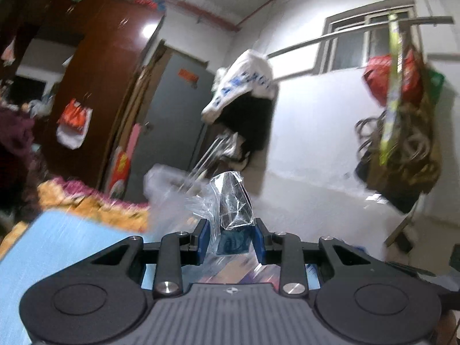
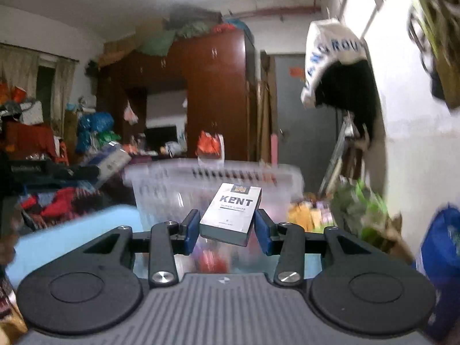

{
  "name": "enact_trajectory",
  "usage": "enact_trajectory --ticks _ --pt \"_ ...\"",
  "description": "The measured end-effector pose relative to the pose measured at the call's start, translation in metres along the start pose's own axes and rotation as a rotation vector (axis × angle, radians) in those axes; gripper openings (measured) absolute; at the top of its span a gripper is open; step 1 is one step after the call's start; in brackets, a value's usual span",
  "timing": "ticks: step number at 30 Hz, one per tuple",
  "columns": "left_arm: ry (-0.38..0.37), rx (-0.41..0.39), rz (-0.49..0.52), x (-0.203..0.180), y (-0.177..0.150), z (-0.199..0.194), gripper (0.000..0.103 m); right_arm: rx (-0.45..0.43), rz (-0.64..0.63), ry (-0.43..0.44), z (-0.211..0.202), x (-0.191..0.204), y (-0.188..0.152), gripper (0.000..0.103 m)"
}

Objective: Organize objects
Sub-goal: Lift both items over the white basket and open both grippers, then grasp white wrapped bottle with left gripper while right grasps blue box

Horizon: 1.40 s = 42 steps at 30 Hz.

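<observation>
While both cameras blur with movement, we can still see what each claw carries. Our left gripper is closed about as far as it goes on a small dark blue box in a crinkled clear plastic wrap; the box sits upright between the blue pads, with the wrap poking up above the fingertips and the pads pressing on both its sides. Beyond it lie a blue surface and an orange patterned cloth, and the white wall with a window is behind. Our right gripper stands narrow, clamped on a white Kent cigarette pack, which leans tilted with its printed face toward the camera, its lower half between the pads and its top sticking out past them. Just behind the pack is a clear plastic basket, its rim blurred, with a brown wardrobe farther back.
</observation>
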<state>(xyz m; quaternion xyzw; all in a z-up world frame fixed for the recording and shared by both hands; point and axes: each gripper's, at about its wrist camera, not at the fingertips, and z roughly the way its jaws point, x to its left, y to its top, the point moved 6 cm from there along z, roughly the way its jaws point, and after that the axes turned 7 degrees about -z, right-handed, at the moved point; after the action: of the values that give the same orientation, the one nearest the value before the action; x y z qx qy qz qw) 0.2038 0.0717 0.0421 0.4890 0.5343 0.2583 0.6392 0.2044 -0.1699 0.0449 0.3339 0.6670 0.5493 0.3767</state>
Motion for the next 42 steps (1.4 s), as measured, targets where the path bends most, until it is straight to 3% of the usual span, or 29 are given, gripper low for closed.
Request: enact_trajectory --ticks 4,6,8,9,10,11,13,15,17,22,25,28,29,33,37,42 --pt "0.092 0.049 0.063 -0.029 0.046 0.049 0.036 0.057 -0.037 0.006 0.056 -0.005 0.066 0.045" --pt "0.131 0.116 0.025 -0.025 0.06 0.08 0.036 0.114 -0.031 0.015 0.091 -0.01 0.076 0.045" --pt "0.167 0.153 0.032 -0.021 0.065 0.103 0.044 0.177 -0.029 0.015 0.12 -0.014 0.073 0.047" --pt "0.19 0.172 0.051 -0.018 0.063 0.113 0.052 0.202 -0.041 0.005 0.13 -0.015 0.069 0.06" --pt "0.22 0.192 0.062 -0.013 0.059 0.12 0.074 0.218 -0.043 -0.015 0.134 -0.015 0.064 0.077" --pt "0.255 0.202 0.059 -0.007 0.054 0.123 0.081 0.211 -0.034 -0.032 0.129 -0.016 0.061 0.084" --pt "0.24 0.192 0.049 -0.002 0.044 0.108 0.081 0.135 0.001 -0.006 0.102 -0.016 0.054 0.103" --pt "0.208 0.151 0.054 -0.007 0.032 0.08 0.081 0.09 0.058 0.029 0.07 -0.019 0.039 0.103" --pt "0.187 0.143 0.069 -0.018 0.009 0.053 0.086 0.108 0.115 0.03 0.052 -0.025 0.016 0.103" --pt "0.159 0.369 0.163 -0.055 -0.079 0.059 0.085 0.153 0.19 -0.002 0.042 -0.04 -0.029 0.103" --pt "0.206 0.423 0.201 -0.063 -0.104 0.074 0.076 0.156 0.264 0.012 0.042 -0.051 -0.037 0.103" --pt "0.26 0.425 0.21 -0.063 -0.112 0.08 0.069 0.151 0.298 0.02 0.04 -0.052 -0.039 0.103" --pt "0.263 0.445 0.21 -0.061 -0.115 0.082 0.055 0.151 0.298 0.027 0.04 -0.051 -0.039 0.103" --pt "0.248 0.425 0.175 -0.05 -0.109 0.066 0.052 0.157 0.229 0.066 0.045 -0.027 -0.035 0.103" --pt "0.259 0.378 0.157 -0.025 -0.096 0.03 0.051 0.24 0.095 0.118 0.069 0.012 -0.038 0.085" --pt "0.279 0.342 0.082 0.016 -0.083 0.009 0.051 0.336 -0.003 0.133 0.101 0.049 -0.048 0.078"
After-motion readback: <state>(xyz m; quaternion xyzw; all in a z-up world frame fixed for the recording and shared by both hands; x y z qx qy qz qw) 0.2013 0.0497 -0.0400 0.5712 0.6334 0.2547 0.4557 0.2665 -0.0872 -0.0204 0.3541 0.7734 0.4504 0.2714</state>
